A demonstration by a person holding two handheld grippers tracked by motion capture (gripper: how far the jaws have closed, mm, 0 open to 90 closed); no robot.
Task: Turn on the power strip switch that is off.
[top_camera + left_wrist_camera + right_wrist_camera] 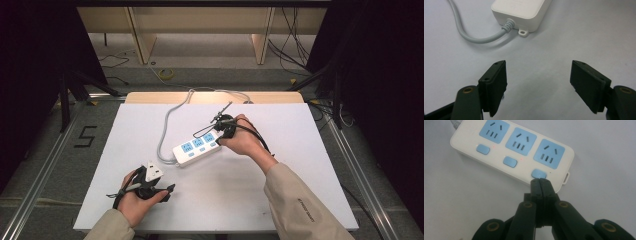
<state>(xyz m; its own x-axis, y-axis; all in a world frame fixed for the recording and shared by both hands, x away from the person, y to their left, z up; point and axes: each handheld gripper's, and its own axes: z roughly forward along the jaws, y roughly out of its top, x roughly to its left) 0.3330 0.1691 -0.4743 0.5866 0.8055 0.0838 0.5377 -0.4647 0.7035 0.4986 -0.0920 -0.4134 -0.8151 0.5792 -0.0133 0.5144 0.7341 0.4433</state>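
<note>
Centrally on the matte white surface (280, 200) lies a power strip (197, 147), a smooth white plastic block with rounded corners, set at a slant. Its top carries three pale blue socket faces (518, 141) in a row, each with dark slots, and beside each one a rounded blue rocker button (510, 161); small red dots glow near two of the buttons. A little mounting tab (523, 32) with a hole sticks out at each end. From the ribbed strain relief a thick grey cable (165, 127) curves away toward the far edge of the surface.

Over the strip's end, the right gripper (540, 180) has its black jaws pressed together with nothing between them, tips at the third button (539, 173). Nearer the person, the left gripper (538, 75) sits apart from the strip with its jaws spread wide and empty, their flat black pads showing small screw holes.
</note>
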